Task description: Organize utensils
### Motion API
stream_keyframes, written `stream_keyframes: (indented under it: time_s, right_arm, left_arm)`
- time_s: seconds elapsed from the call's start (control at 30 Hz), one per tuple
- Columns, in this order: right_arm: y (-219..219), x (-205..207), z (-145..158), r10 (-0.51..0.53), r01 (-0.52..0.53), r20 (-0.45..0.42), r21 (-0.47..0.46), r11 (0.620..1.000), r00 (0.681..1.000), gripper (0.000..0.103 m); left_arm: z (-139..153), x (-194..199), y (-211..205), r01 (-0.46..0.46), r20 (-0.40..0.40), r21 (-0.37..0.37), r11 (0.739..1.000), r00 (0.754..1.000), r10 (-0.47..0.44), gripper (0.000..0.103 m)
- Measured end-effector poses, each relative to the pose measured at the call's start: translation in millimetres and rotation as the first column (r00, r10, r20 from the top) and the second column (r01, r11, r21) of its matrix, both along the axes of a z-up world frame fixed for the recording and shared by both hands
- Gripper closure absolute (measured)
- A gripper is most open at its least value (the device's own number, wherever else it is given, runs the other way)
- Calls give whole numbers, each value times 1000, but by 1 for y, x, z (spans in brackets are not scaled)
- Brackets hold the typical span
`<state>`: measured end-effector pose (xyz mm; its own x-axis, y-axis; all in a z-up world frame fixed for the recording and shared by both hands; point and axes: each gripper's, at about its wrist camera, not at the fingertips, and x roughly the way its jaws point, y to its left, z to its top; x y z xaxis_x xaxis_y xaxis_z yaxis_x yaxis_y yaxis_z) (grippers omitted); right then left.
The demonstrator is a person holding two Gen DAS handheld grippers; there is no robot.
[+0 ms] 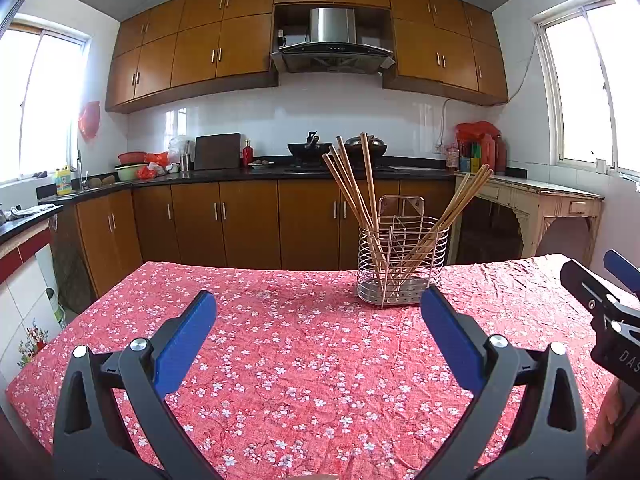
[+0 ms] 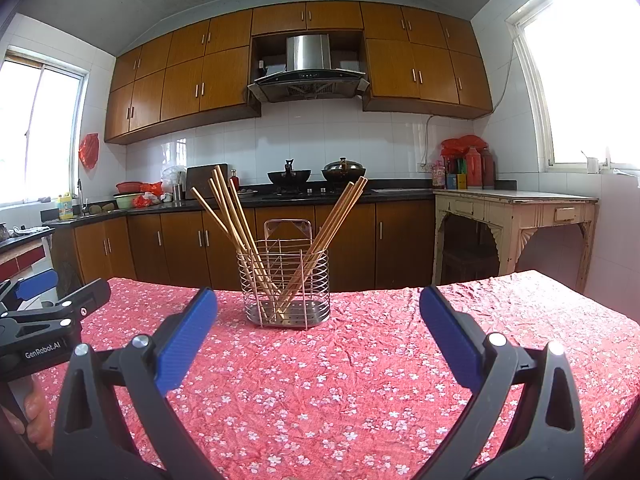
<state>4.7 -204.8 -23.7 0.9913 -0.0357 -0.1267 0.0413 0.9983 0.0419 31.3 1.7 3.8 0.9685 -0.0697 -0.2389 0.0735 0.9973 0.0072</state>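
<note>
Bright daylight from blown-out side windows (image 2: 592, 80), sharp focus, heavy fisheye bending, dark corners.

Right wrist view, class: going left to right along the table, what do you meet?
The left gripper → left bunch of chopsticks → wire holder → right bunch of chopsticks → bare floral tablecloth.

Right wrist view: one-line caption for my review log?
Open right hand-held gripper faces a wire holder of chopsticks on the floral tablecloth.
</note>
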Motion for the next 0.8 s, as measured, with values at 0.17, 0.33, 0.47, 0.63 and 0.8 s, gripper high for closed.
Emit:
stream_keyframes:
  time_s: [0.17,0.33,0.47,0.63,0.8]
  right_arm:
    - [0,0,0,0,0,0,1,1000,1000,4]
    - [0,0,0,1,-1,-1,0,1000,1000,4]
    - [0,0,0,0,0,-1,1,1000,1000,4]
    - [0,0,0,0,0,-1,2,1000,1000,4]
    - [1,0,0,1,-1,-2,1,1000,1000,4]
  left_arm:
    - [1,1,0,1,-1,2,1000,1000,-1,2]
    - [0,0,1,-5,4,0,1000,1000,5,2]
    - [0,-1,3,-5,5,-2,1000,1000,5,2]
    - [0,-1,5,-4,4,-4,1000,1000,4,2]
    - [0,0,7,1,-3,-9,1000,1000,-1,2]
